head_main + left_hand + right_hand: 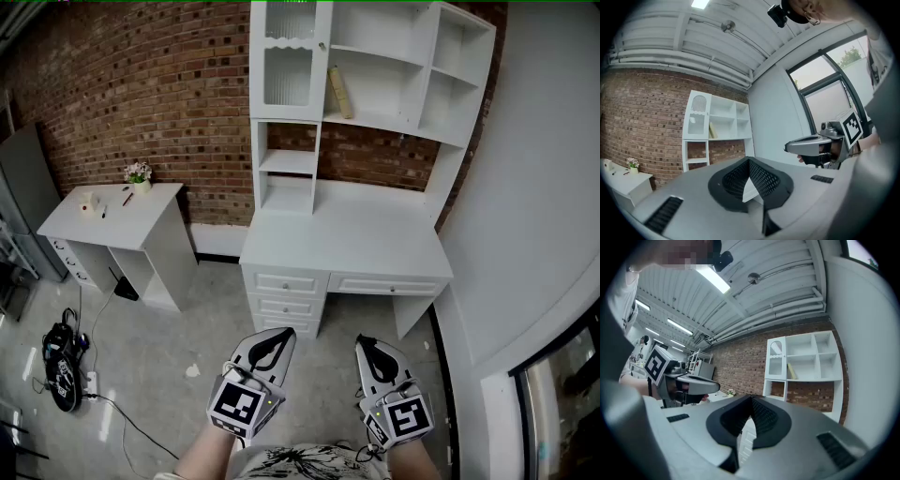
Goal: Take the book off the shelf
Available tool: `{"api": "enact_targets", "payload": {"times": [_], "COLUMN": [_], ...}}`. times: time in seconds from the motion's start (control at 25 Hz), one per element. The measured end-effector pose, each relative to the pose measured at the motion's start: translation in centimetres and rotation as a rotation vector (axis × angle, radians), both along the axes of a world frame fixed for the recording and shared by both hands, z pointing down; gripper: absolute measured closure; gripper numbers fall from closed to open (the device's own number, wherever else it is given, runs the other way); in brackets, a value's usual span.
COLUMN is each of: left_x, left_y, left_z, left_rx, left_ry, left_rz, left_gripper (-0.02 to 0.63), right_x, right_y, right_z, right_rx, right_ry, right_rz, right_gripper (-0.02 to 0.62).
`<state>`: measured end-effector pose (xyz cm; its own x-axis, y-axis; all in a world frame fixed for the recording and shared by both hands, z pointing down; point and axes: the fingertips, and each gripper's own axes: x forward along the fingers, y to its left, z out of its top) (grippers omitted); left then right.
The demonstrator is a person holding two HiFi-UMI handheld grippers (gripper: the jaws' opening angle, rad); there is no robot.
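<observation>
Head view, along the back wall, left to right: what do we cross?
small white table → frosted-door cupboard → book → open side cubbies → white wall

A red brick wall [159, 84] runs along the back. Before it on the left stands a small white table [150, 223]. Its tabletop carries a little pot of flowers [139, 175] near the back edge, a pale cup-like thing [88, 202] and a couple of slim pens [127, 197]. A grey cabinet [28, 187] stands further left. On the concrete floor [197, 319] lies a black bag [64, 370] with cables trailing from it. Strip lights [714, 280] and pipes [787, 310] cross the ceiling.
</observation>
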<state>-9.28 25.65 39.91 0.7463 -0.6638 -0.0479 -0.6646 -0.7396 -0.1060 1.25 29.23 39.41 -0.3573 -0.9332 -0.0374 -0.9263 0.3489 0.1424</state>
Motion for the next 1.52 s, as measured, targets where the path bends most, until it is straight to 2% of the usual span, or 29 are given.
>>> {"api": "enact_targets", "payload": {"times": [0.32, 0.68, 0.88, 1.2, 1.52], "left_x": [0.3, -0.7, -0.9, 1.5, 6.6], "left_y": [-0.4, -1.8, -4.1, -13.3, -27.4], "left_z": [0.4, 1.3, 2.4, 3.3, 1.2], "left_rx": [-0.016, -0.037, -0.068, -0.069, -0.028], "left_ry": [-0.002, 0.007, -0.02, -0.014, -0.024], "left_rz": [0.001, -0.013, -0.039, -0.101, -0.141], "left_gripper": [0.601, 0.601, 0.601, 0.601, 0.601], "right_x": [0.3, 0.8, 1.7, 5.0, 9.9], "right_y": [-0.6, -2.5, -5.1, -15.3, -29.9], "right_z": [0.6, 1.8, 2.9, 3.5, 0.7], "right_rx": [-0.016, -0.062, -0.08, -0.069, -0.014], "right_ry": [0.019, -0.058, -0.07, -0.034, 0.025], "right_rz": [0.003, 0.05, 0.061, 0.03, -0.015], "right_gripper": [0.592, 0.591, 0.591, 0.591, 0.591]}}
